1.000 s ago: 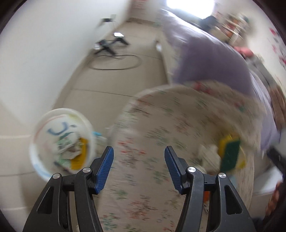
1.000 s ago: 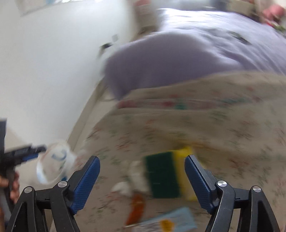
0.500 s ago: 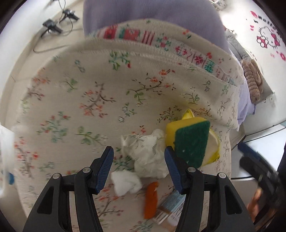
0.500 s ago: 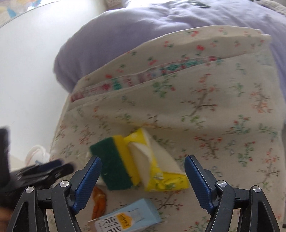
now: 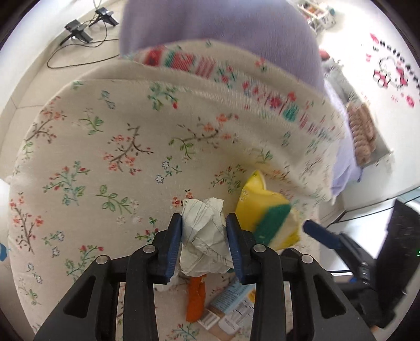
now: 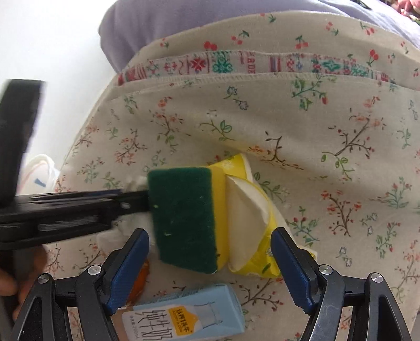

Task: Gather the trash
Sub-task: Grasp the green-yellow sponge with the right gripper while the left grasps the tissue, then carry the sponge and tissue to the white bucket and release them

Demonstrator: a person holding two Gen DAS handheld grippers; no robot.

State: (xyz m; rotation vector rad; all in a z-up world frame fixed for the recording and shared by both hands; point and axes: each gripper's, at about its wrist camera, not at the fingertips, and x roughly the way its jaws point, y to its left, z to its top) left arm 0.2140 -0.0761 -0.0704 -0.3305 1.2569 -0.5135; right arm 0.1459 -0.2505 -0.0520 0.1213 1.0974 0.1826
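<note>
My left gripper [image 5: 204, 227] is shut on a crumpled white paper ball [image 5: 203, 236] on the floral tablecloth [image 5: 105, 157]. Right of it lie a green-and-yellow sponge [image 5: 273, 223] and a yellow tissue pack [image 5: 256, 194]. Below the ball are an orange wrapper [image 5: 195, 301] and a light blue milk carton [image 5: 231, 301]. My right gripper [image 6: 210, 241] is open, its blue pads on either side of the sponge [image 6: 186, 217] and tissue pack [image 6: 252, 228], above the carton [image 6: 183, 314]. The left gripper shows as a dark shape at the left of the right wrist view [image 6: 65, 207].
A lavender bedspread [image 5: 223, 23] lies beyond the table. Cables and a black stand [image 5: 78, 28] are on the floor far left. A white bin's rim [image 6: 39, 170] shows past the table's left edge. A white wall with pink stickers [image 5: 388, 76] is at right.
My left gripper has moved down onto the paper ball and shut on it. My right gripper has moved closer, straddling the sponge and tissue pack.
</note>
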